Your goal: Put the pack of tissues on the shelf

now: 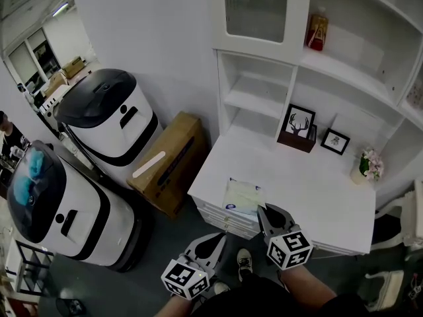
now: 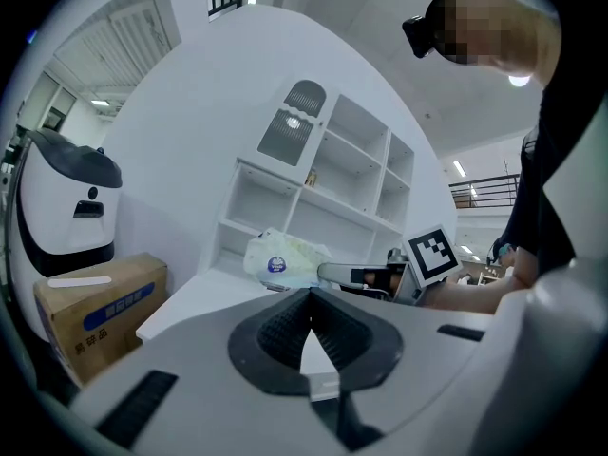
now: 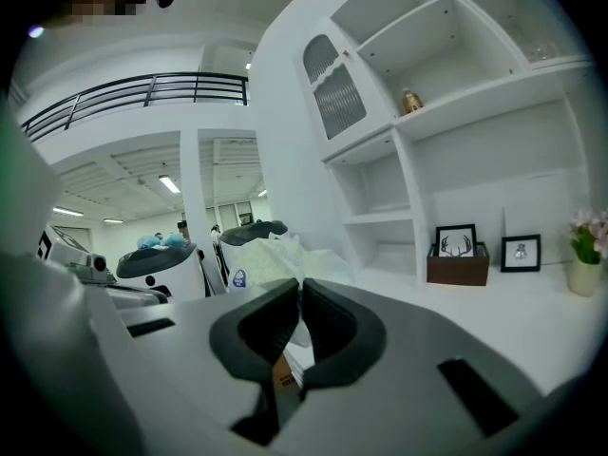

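The pack of tissues [image 1: 242,197], pale with a blue round label, lies at the front edge of the white desk [image 1: 310,197]. My right gripper [image 1: 268,215] is shut on the pack's near edge. In the right gripper view the crinkled pack [image 3: 271,259] rises just beyond the closed jaws [image 3: 299,288]. My left gripper [image 1: 210,246] hangs lower, in front of the desk's drawers, shut and with nothing in it. From the left gripper view [image 2: 309,293] the pack [image 2: 283,259] shows above the desk edge, with the right gripper [image 2: 380,275] behind it. The white shelf unit [image 1: 261,101] stands at the back of the desk.
A deer picture [image 1: 299,127], a small frame [image 1: 336,141] and a flower vase [image 1: 367,166] stand at the desk's back. A bottle [image 1: 318,32] sits on an upper shelf. A cardboard box [image 1: 168,164] and two white robots [image 1: 109,114] [image 1: 53,203] stand on the left.
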A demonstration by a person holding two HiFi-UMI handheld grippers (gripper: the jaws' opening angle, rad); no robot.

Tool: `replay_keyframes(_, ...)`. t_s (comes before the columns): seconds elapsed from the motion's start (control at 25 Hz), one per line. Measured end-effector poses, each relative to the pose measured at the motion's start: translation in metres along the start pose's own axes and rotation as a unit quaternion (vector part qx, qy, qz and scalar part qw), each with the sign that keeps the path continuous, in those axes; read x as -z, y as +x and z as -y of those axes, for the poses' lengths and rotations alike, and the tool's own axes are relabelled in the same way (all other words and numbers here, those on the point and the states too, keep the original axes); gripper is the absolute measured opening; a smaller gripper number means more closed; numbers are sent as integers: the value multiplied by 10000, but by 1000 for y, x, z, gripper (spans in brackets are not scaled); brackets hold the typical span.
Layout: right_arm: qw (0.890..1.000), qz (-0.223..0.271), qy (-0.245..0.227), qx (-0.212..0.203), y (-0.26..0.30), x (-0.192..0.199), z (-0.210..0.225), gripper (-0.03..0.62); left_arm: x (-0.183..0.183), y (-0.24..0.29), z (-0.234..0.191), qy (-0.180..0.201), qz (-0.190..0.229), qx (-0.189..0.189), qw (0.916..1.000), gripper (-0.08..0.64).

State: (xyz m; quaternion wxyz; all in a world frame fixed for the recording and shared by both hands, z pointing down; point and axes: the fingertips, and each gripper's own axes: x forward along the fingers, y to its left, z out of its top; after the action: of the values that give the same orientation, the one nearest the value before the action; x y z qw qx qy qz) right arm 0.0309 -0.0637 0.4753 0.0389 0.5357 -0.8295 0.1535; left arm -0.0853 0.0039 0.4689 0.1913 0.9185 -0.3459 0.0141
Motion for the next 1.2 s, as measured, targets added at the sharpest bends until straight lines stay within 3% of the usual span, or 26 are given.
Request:
replay_keyframes(0.76, 9999, -143, 51, 7, 45, -12, 59, 8, -5, 68, -22, -70, -58, -21, 10000, 5)
replay_keyframes(1.2, 9997, -227, 20, -89, 81, -20, 86, 8, -12, 93, -48, -129, -47, -243, 9996, 5)
